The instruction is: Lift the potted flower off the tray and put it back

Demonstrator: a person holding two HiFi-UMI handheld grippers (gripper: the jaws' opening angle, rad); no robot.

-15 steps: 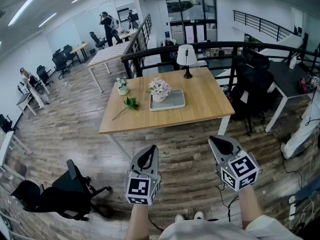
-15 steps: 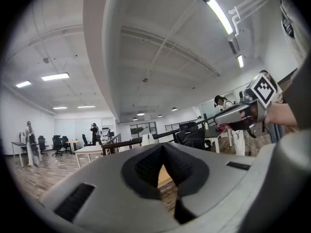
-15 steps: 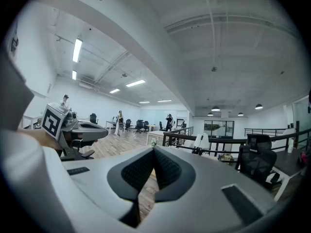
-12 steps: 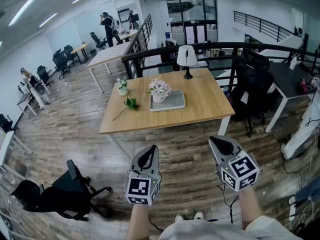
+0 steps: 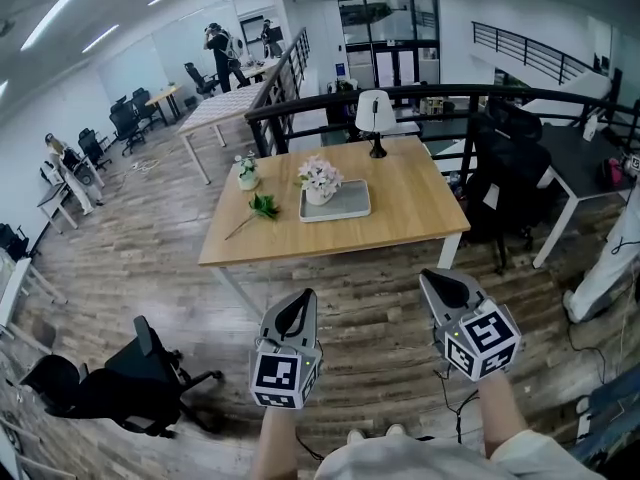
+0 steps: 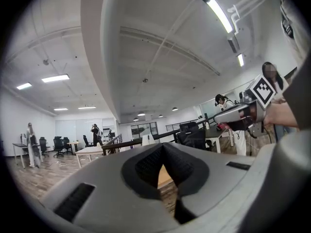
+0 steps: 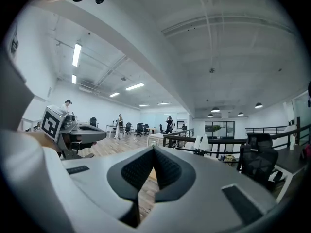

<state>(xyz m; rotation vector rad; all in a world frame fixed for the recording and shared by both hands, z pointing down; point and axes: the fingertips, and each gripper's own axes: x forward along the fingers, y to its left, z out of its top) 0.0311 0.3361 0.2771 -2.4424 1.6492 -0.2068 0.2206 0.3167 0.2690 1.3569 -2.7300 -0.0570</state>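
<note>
A potted flower (image 5: pixel 319 179) with pale pink blooms in a white pot stands on the left part of a grey tray (image 5: pixel 344 204) on a wooden table (image 5: pixel 400 208). Both grippers hang well in front of the table's near edge, above the floor. My left gripper (image 5: pixel 296 314) is shut with nothing in it, and my right gripper (image 5: pixel 444 290) is shut and empty too. In the left gripper view the jaws (image 6: pixel 163 158) meet at the tips; the right gripper view shows the same (image 7: pixel 152 155). Both point level toward the table.
On the table also stand a white lamp (image 5: pixel 373 116), a small vase of flowers (image 5: pixel 246 171) and a loose green sprig (image 5: pixel 260 208). A black office chair (image 5: pixel 120 378) lies at the lower left; other chairs (image 5: pixel 505 173) and a desk stand right of the table. A black railing (image 5: pixel 400 98) runs behind it.
</note>
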